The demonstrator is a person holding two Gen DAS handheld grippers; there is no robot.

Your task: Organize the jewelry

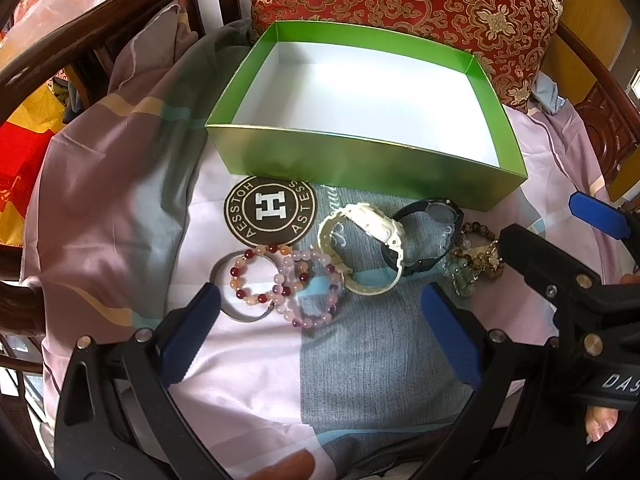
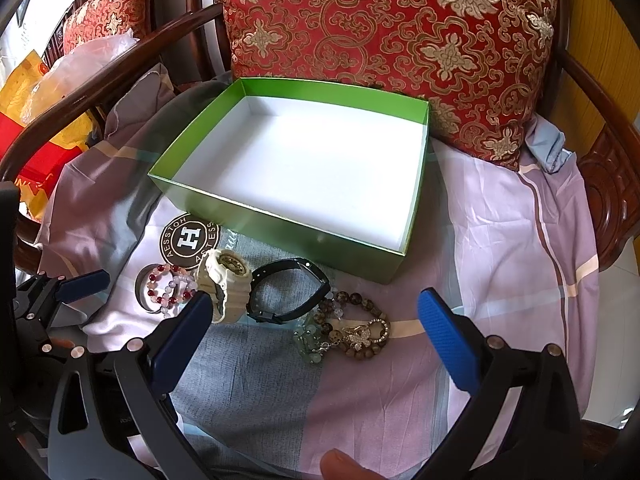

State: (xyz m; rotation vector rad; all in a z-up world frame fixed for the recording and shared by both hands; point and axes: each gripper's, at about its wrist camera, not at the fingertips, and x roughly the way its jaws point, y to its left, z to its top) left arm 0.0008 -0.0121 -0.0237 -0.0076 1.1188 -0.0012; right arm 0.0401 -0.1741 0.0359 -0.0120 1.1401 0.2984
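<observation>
Right wrist view is showing the right gripper (image 2: 316, 340) with jaws wide open, hanging over the brown bead bracelet (image 2: 356, 330) lying near the green box (image 2: 280, 236); nothing is packed yet, so grabbing comes next, left gripper (image 1: 320, 328) open too

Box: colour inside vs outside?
Box: green walls, white floor. Right wrist view shows it best.

Probably a home: carved wooden armchair (image 2: 608, 200), brocade cushion (image 2: 384, 40), bedsheet (image 2: 500, 240) spread over it.
</observation>
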